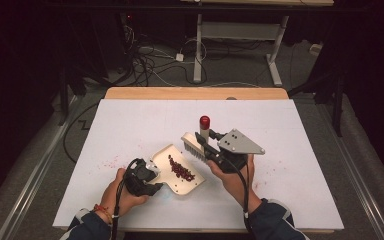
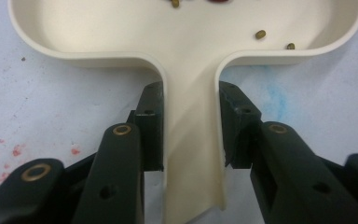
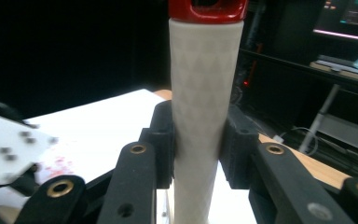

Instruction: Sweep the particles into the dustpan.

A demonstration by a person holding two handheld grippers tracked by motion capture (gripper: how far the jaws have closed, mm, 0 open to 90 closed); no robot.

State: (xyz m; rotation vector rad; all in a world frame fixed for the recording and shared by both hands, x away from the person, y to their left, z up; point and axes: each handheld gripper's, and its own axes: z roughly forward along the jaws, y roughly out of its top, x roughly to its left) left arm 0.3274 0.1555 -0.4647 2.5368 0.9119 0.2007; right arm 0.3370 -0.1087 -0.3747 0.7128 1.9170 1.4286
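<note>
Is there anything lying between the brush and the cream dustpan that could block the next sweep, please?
Nothing visible does. The brush, clamped in the right claw, sits right at the far edge of the dustpan, which the left claw holds by its handle. Red crumbs already lie inside.

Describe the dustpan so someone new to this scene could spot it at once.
On the white table, look near the front edge between the person's two hands. The dustpan is a cream, shallow scoop with a short handle clamped in the left gripper. It alone holds a streak of red crumbs.
</note>
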